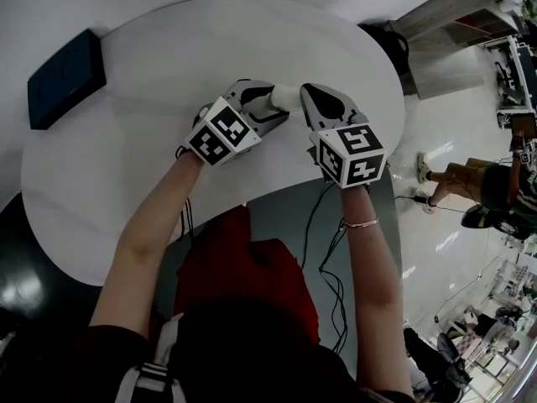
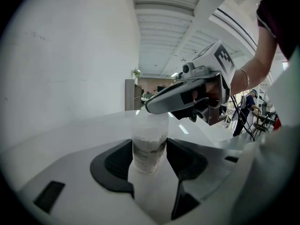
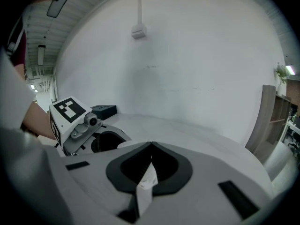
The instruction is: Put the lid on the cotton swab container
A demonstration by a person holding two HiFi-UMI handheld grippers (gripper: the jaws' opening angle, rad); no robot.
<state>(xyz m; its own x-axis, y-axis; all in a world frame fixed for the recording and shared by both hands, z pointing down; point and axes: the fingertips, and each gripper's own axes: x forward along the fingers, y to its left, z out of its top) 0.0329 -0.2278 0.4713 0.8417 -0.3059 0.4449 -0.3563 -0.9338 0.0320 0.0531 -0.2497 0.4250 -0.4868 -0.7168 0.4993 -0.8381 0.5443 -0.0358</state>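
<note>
Your left gripper clamps the cotton swab container. Your right gripper pinches what looks like the lid above it. Seating it seems still to do.

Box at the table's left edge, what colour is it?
The box is dark blue; the head view shows it best.

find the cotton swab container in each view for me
Head view: cotton swab container upper centre, between the left gripper and right gripper.
Left gripper view: lower centre, clamped in the left tongs, right gripper just above.
Right gripper view: cannot pick it out; the left gripper shows at left, and these tongs pinch what looks like the lid.
Shared landmark: the white round table, in all three.
</note>
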